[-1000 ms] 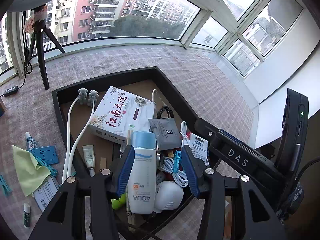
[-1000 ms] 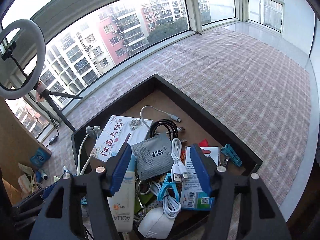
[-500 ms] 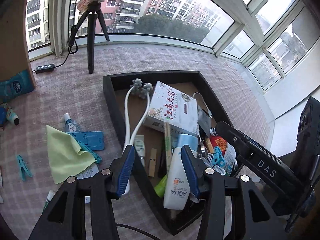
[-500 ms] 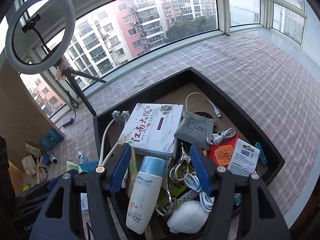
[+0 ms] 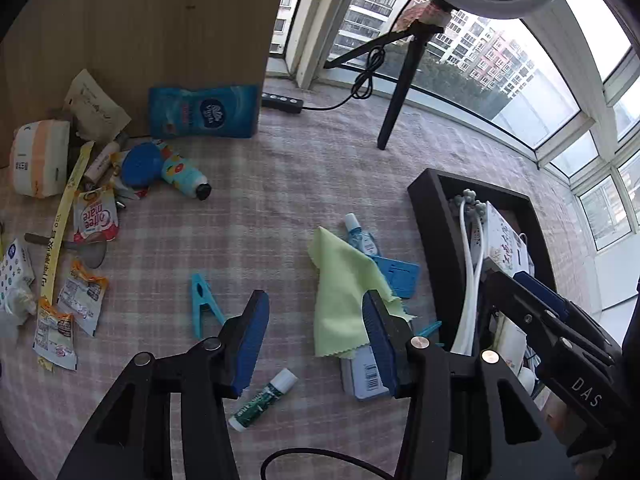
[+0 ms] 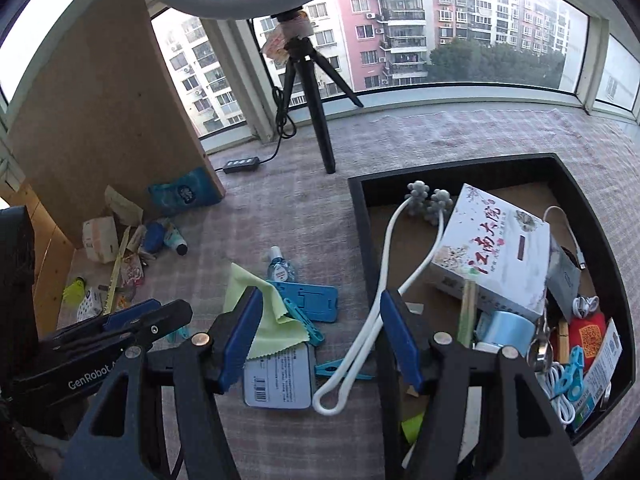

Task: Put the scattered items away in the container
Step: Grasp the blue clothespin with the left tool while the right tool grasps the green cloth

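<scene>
Left wrist view now looks past the black tray (image 5: 430,232) to the loose things on the checked cloth of the table (image 5: 260,216); half a second ago the tray filled this view and a second ago the sunscreen bottle sat between the pads, so the left gripper (image 5: 316,336) has swung away from the container toward the scatter. Its jaws stand wide and hold nothing. Between them and just ahead lie the green cloth (image 5: 344,292), partly over a blue phone stand (image 5: 400,276) and a small sanitizer bottle (image 5: 358,236); a lip balm tube (image 5: 262,398) lies near the left pad and a blue clothespin (image 5: 202,306) a little further left. Well apart, by the wooden board (image 5: 140,40), sits a second heap of sachets, tissue packs and a small bottle.

The right gripper (image 6: 316,340) is also wide and empty, hovering over the tray's near-left rim, where a white looped massager (image 6: 376,312) hangs out over the edge. The tray (image 6: 360,216) already holds the floral box (image 6: 496,252), cables and the sunscreen bottle (image 6: 504,328).

Judging from this, one item has been dropped off and the next pick is likely the cloth pile, with much left to collect.
</scene>
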